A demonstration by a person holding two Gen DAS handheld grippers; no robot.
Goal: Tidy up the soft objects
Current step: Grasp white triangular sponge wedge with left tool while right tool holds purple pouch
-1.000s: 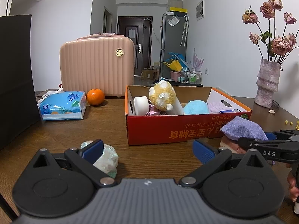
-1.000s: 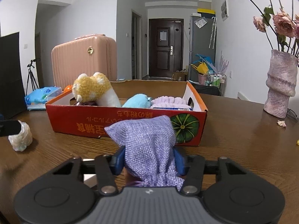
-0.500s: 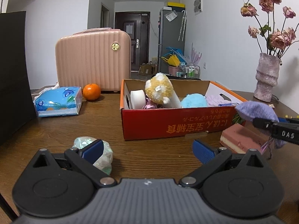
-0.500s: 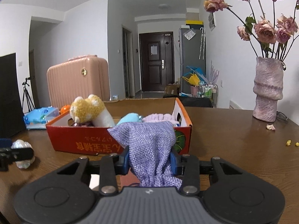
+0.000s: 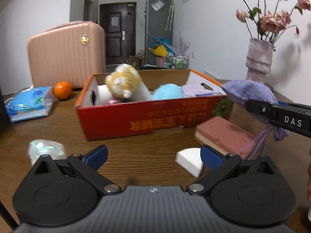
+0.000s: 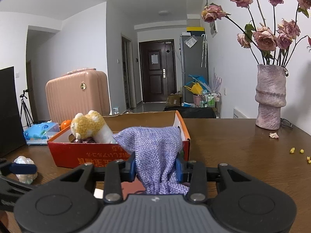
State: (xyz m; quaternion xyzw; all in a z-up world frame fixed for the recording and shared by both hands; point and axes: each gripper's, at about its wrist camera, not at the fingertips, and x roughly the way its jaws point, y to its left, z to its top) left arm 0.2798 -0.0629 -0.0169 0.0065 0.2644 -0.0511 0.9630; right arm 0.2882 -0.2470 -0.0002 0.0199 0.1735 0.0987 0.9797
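Mostly done, by the look of it: the red cardboard box (image 5: 147, 116) on the wooden table (image 5: 126, 155) already holds a yellow-and-white plush toy (image 5: 122, 82), a light blue fluffy ball (image 5: 168, 91), a lilac knit item (image 5: 194, 89) and a white roll (image 5: 102, 94). The right gripper (image 6: 156, 168) has just been closing and now pinches a purple woven drawstring pouch (image 6: 155, 145), held off the table just beside the box's near right corner, not yet inside. Left on the table: a pink-and-cream sponge block (image 5: 223, 136) in front of the box, a crumpled iridescent plastic bag (image 5: 45, 150) near the left gripper (image 5: 153, 155), and a small white wedge of foam (image 5: 189, 161) touching its right finger. The left gripper's jaws stand wide apart, holding nothing. So pouch next, then probably three pieces more.
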